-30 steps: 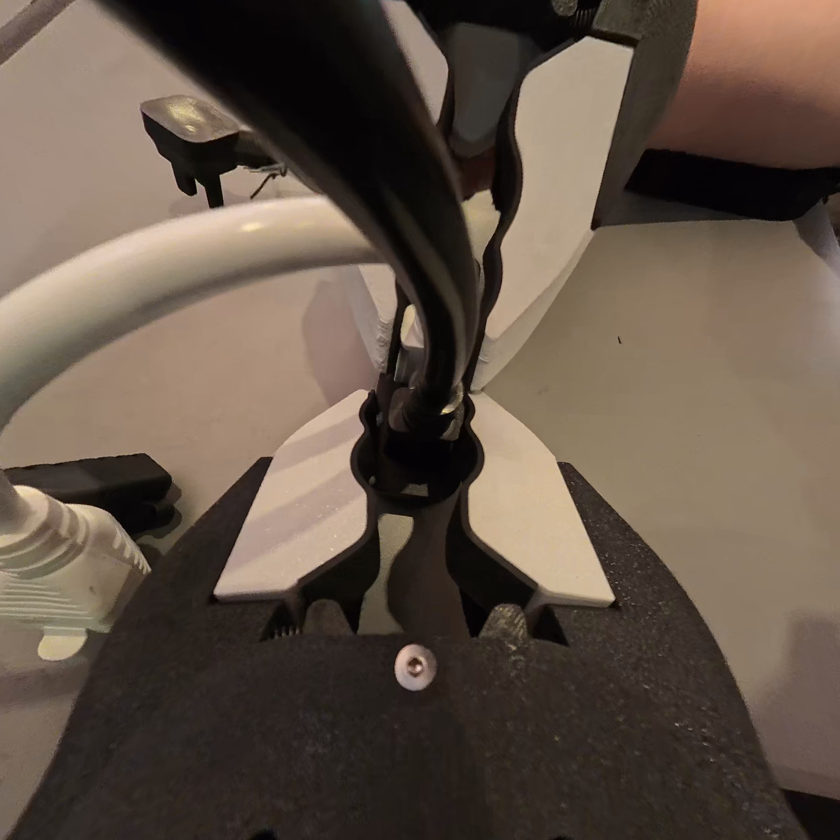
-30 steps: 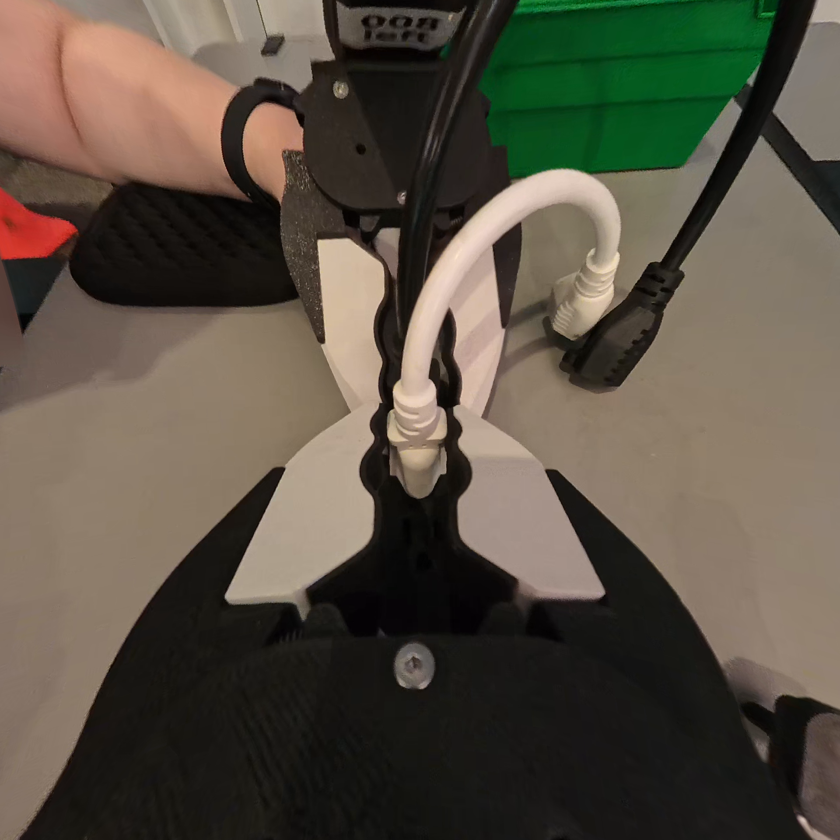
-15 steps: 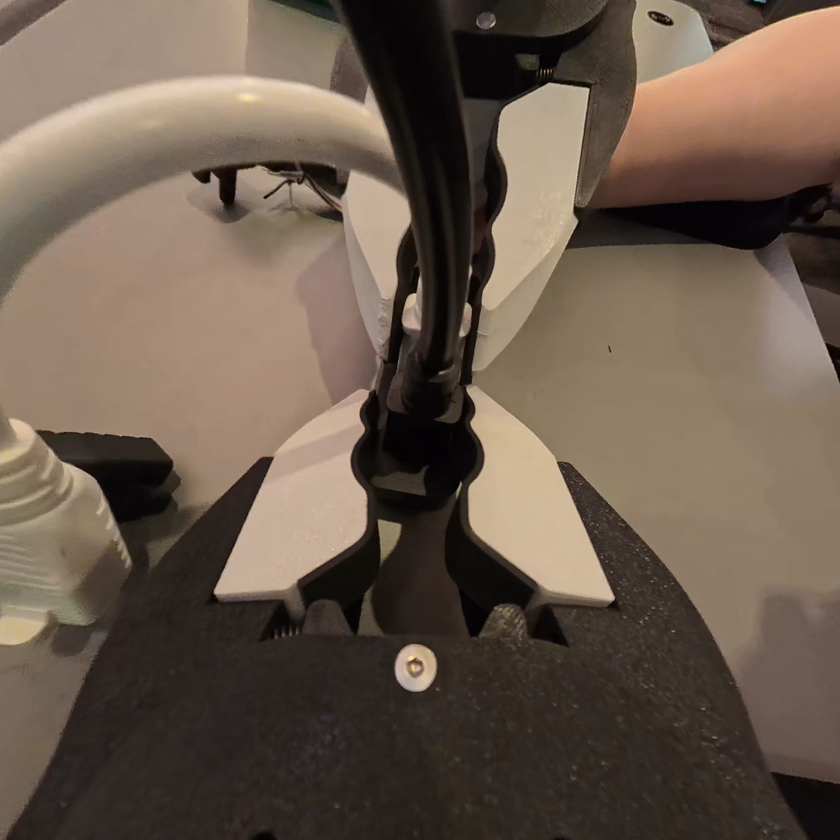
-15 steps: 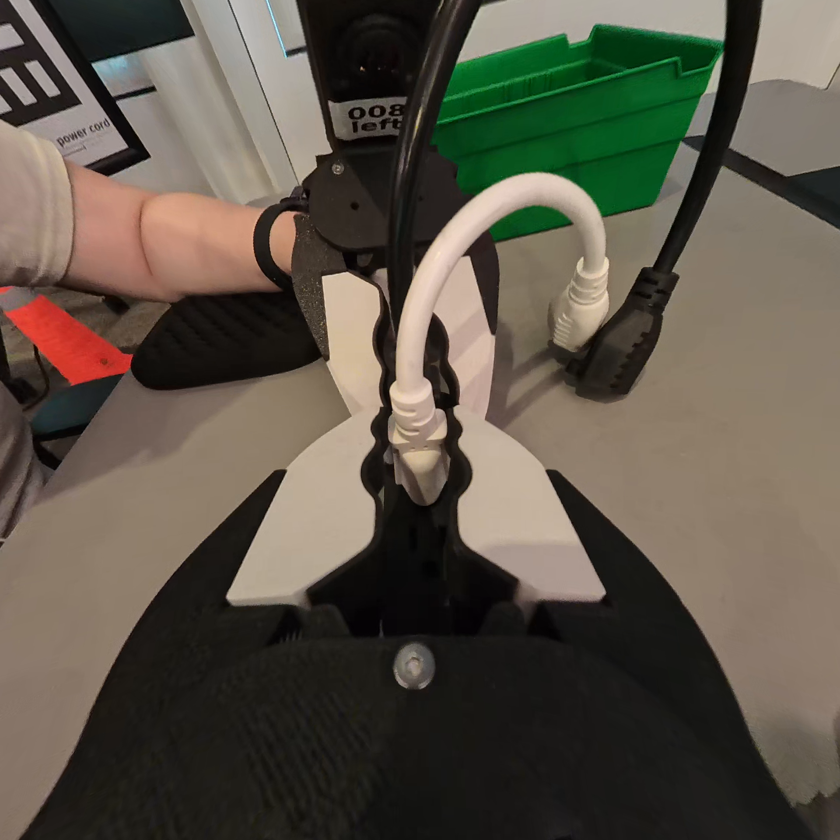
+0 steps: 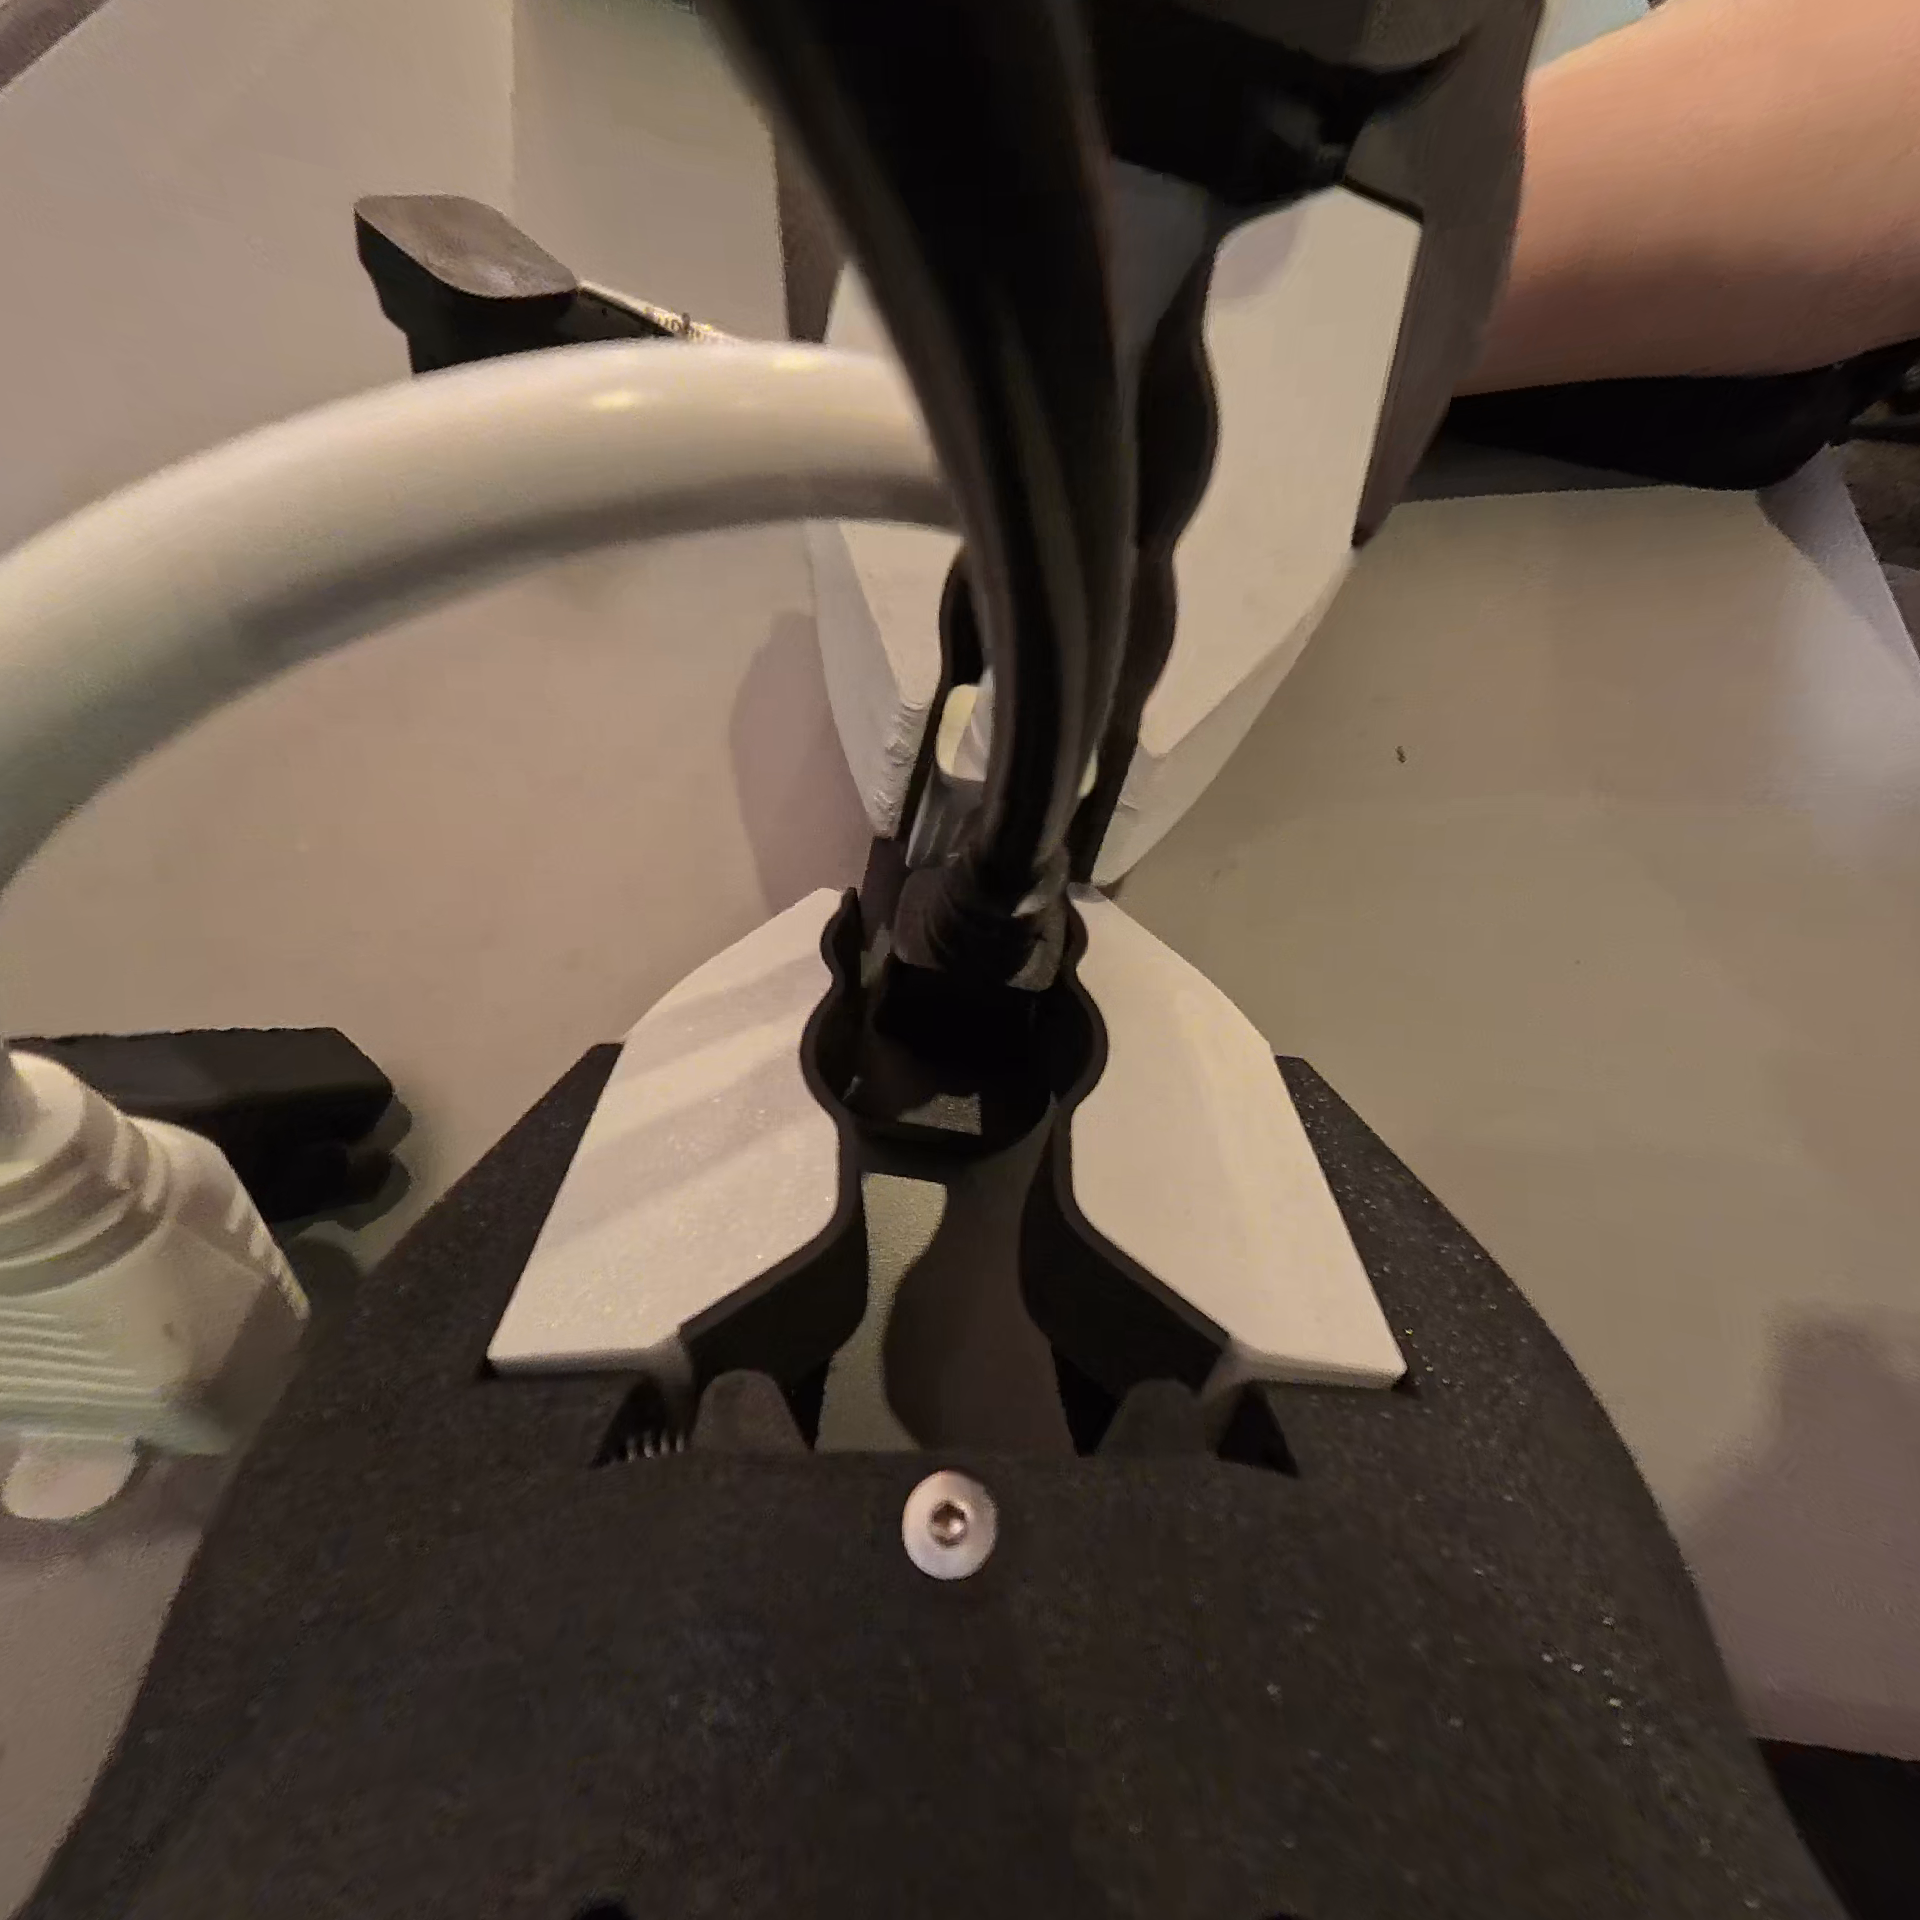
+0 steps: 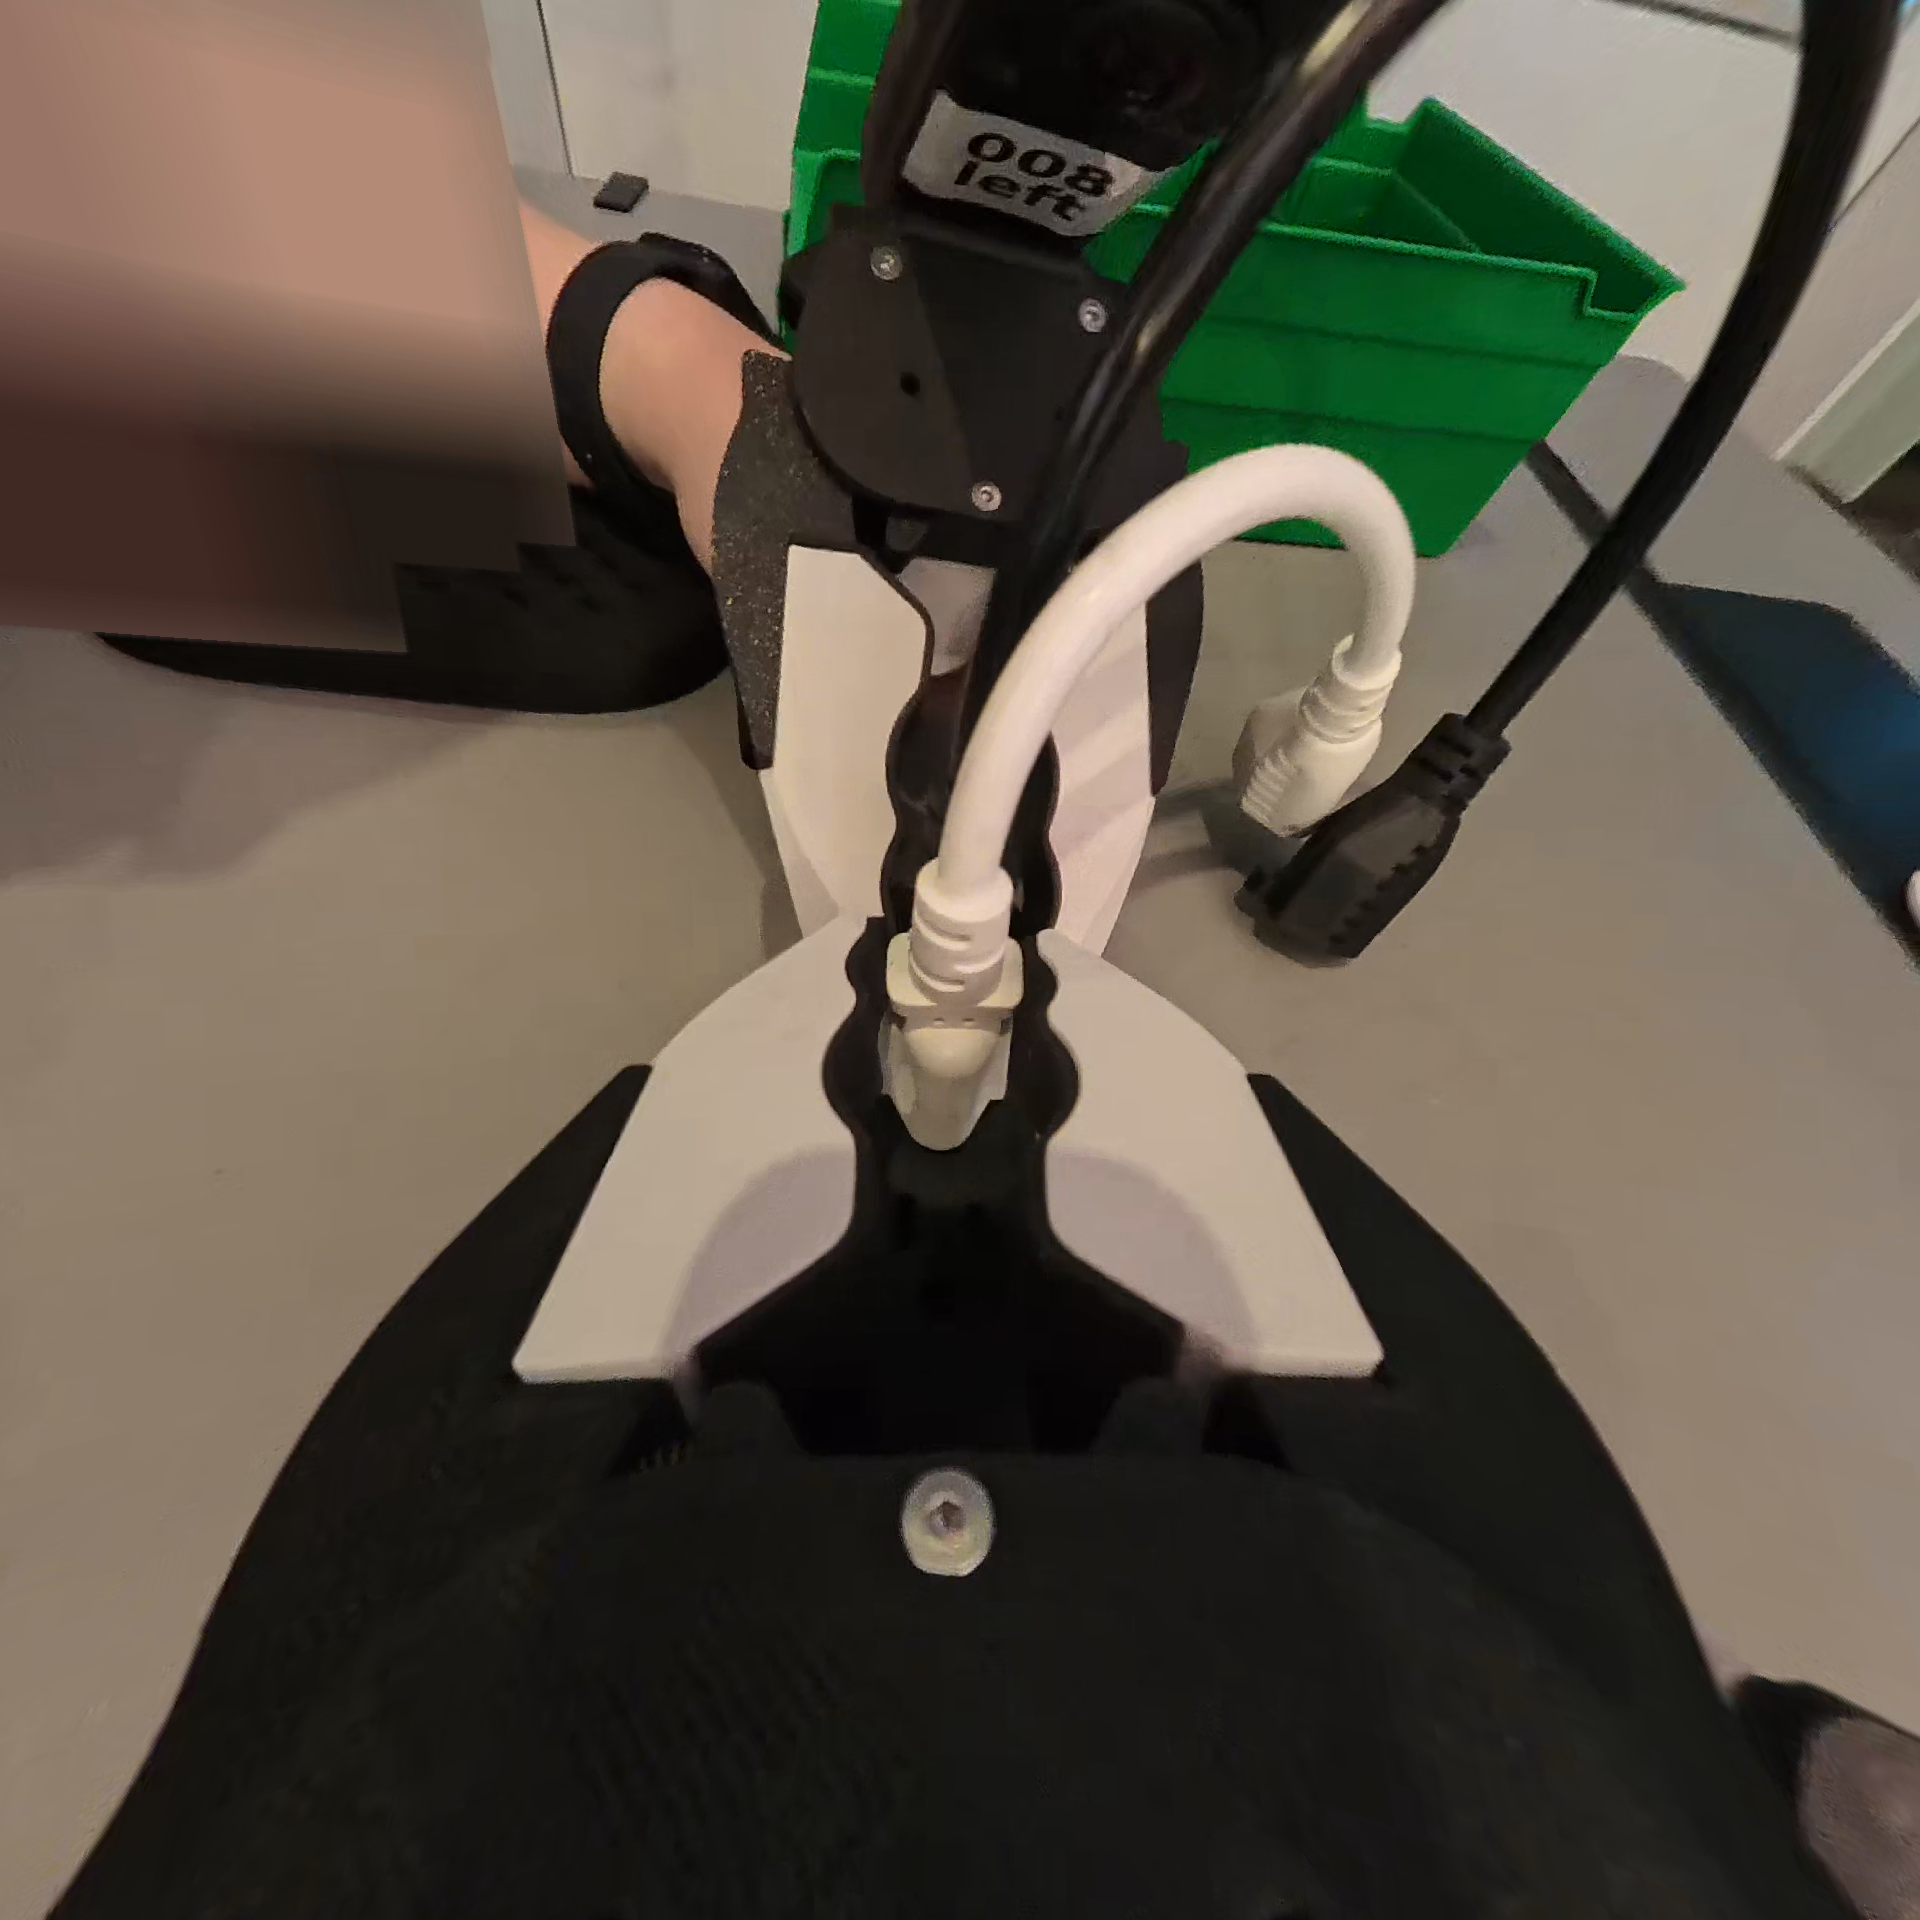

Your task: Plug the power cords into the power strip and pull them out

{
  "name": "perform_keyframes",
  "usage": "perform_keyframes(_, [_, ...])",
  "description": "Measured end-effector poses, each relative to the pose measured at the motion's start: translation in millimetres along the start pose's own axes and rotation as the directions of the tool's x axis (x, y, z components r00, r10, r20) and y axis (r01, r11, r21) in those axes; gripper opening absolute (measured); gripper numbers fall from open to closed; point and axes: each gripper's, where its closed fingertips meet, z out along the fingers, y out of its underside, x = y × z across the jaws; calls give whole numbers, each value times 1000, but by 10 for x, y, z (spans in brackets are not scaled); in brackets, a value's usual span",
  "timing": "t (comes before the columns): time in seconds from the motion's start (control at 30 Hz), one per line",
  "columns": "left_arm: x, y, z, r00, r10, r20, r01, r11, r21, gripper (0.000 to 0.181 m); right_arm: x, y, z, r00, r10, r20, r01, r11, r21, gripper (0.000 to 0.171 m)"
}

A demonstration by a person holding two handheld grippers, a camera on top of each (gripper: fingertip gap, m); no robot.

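Change since half a second ago: in the left wrist view the white cord [image 5: 436,488] arcs lower across the frame, and a black plug [image 5: 457,275] lying on the counter [image 5: 1455,831] behind it has come back into sight; in the right wrist view the green bin [image 6: 1382,312] sits nearer the top edge and a blurred patch covers the upper left.

Left gripper [image 5: 956,935]: fingers closed on the black plug end of the black cord [image 5: 997,416], which rises steeply out of frame. Right gripper [image 6: 951,997]: fingers closed on the white connector [image 6: 951,997] of the white cord. The two grippers meet tip to tip, with the connectors between them (whether they are fully mated is hidden by the fingers).

White cord, far end: a white plug [image 6: 1314,743] resting on the counter, touching a black connector [image 6: 1371,842] of a second black cord [image 6: 1621,436].

Edges and room: the grey counter lies open left and right of the right gripper; its far edge runs beside the green bin. A forearm with a black wristband [image 6: 613,353] rests on a black pad [image 6: 499,644] at the left.

Containers: green bin, divided inside; contents cannot be seen.
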Motion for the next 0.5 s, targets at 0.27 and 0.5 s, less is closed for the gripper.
perform_keyframes(0.27, [-60, -15, -19, 999, -16, 36, 15, 1000, 13, 32, 131, -11, -1, 926, 361, 107, -368, 929, 48, 19])
perform_keyframes(0.5, [-94, -16, -28, 998, -57, 31, 57, 998, 23, 34, 89, -43, -11, 996, 92, -20, -91, 994, 53, 19])
